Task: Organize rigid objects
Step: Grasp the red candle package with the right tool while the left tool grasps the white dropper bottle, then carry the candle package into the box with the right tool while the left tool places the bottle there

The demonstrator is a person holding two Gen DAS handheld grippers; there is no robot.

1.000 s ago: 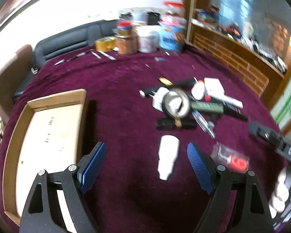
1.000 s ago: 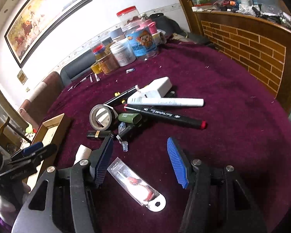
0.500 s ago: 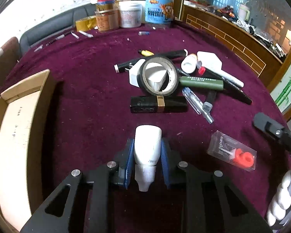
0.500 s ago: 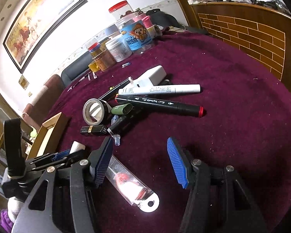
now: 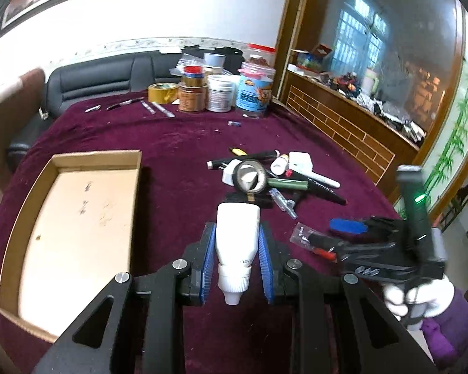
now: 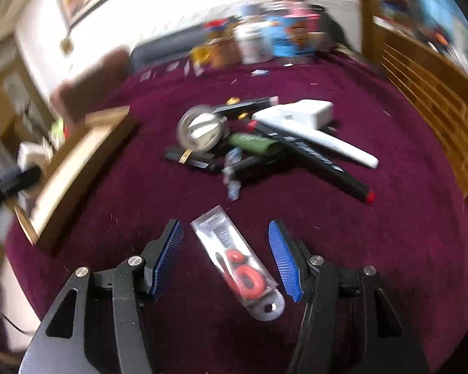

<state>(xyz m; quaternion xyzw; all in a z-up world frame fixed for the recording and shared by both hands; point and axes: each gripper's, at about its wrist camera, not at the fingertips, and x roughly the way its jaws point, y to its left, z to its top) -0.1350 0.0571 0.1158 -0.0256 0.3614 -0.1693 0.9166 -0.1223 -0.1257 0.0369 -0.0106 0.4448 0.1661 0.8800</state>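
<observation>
Between your left gripper's [image 5: 237,260] blue pads, you are clamping the white bottle [image 5: 236,246], nozzle pointing at six o'clock. Your right gripper [image 6: 226,257] is gaping around the clear packet [image 6: 235,260], untouched. Only the left view is showing the cardboard tray's [image 5: 25,193] interior at nine o'clock.

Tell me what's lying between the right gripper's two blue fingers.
A clear plastic packet with red rings inside lies on the maroon tablecloth between the open right gripper fingers, untouched, in the right wrist view.
</observation>
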